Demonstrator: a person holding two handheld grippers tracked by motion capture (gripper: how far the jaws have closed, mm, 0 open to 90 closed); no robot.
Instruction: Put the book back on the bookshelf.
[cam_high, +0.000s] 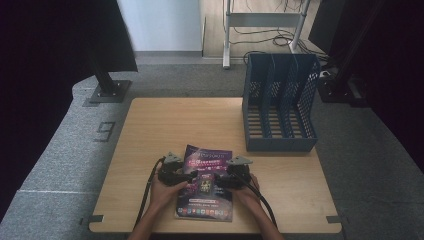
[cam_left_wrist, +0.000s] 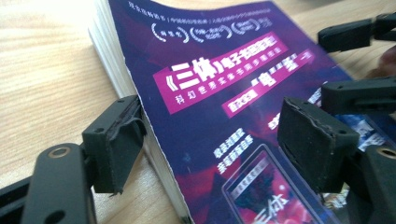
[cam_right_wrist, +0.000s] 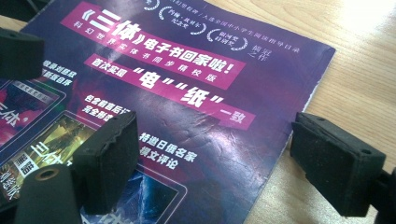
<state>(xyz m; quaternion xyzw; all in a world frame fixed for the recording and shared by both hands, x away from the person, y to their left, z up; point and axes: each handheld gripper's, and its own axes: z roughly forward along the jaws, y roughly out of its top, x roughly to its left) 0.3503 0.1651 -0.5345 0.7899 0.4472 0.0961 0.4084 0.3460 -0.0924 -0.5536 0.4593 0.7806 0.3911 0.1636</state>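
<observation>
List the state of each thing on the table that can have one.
book: closed, lying flat, purple cover up.
left gripper: open, jaws straddling the book's page edge.
right gripper: open, jaws straddling the book's other edge.
file rack: upright, slots empty.
</observation>
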